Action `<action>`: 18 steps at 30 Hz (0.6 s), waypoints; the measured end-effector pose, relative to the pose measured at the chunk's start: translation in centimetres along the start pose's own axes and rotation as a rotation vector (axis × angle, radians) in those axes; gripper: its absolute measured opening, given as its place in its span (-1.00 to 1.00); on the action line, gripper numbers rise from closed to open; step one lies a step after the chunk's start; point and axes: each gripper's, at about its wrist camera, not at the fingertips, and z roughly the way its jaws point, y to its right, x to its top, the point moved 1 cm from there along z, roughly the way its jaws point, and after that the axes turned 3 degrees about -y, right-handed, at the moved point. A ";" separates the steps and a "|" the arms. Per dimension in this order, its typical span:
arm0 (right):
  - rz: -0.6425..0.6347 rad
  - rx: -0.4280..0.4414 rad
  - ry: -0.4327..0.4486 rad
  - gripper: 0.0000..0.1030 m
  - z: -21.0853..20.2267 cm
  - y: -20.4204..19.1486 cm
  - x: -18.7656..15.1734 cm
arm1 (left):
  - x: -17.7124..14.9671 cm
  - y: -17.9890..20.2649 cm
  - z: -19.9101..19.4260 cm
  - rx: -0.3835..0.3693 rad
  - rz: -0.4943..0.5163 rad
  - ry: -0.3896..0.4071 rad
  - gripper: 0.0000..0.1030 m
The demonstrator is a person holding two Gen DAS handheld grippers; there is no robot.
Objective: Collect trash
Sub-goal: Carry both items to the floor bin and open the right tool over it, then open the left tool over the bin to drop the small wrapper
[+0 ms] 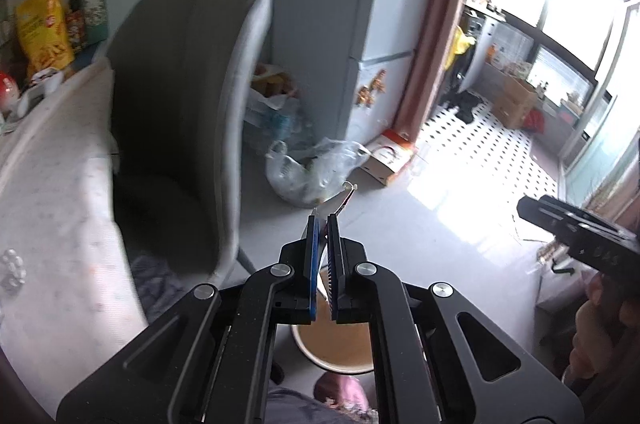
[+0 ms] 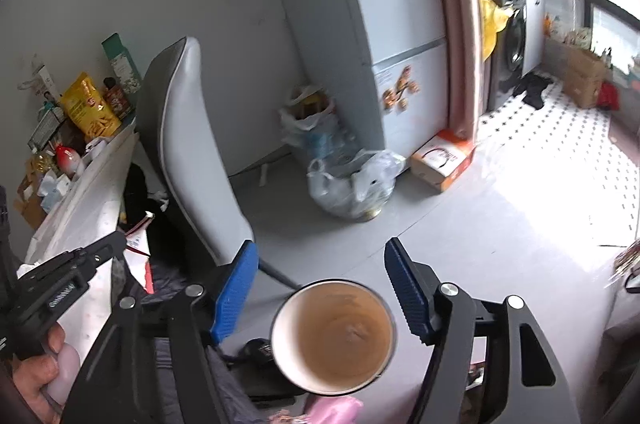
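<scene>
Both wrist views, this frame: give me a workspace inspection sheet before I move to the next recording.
Surface: grey floor, sunlit at right.
Job's things: brown-lined white paper cup between the open right tongs, untouched; thin red-and-white wrapper pinched in the shut left tongs; clear plastic trash bag on the floor.
Clutter: yellow snack bag on the white table; orange-and-white cardboard box.
Cables: nothing seen.
Surroundings: grey padded chair, pale fridge, black washing machine.

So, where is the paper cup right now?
In the right wrist view the paper cup is low in the middle, between the open jaws of the right gripper, with the grey floor behind.
</scene>
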 end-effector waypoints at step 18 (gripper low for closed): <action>0.099 -0.057 0.060 0.49 -3.2 5.2 0.7 | -0.7 5.8 5.6 -0.157 0.016 -0.147 0.14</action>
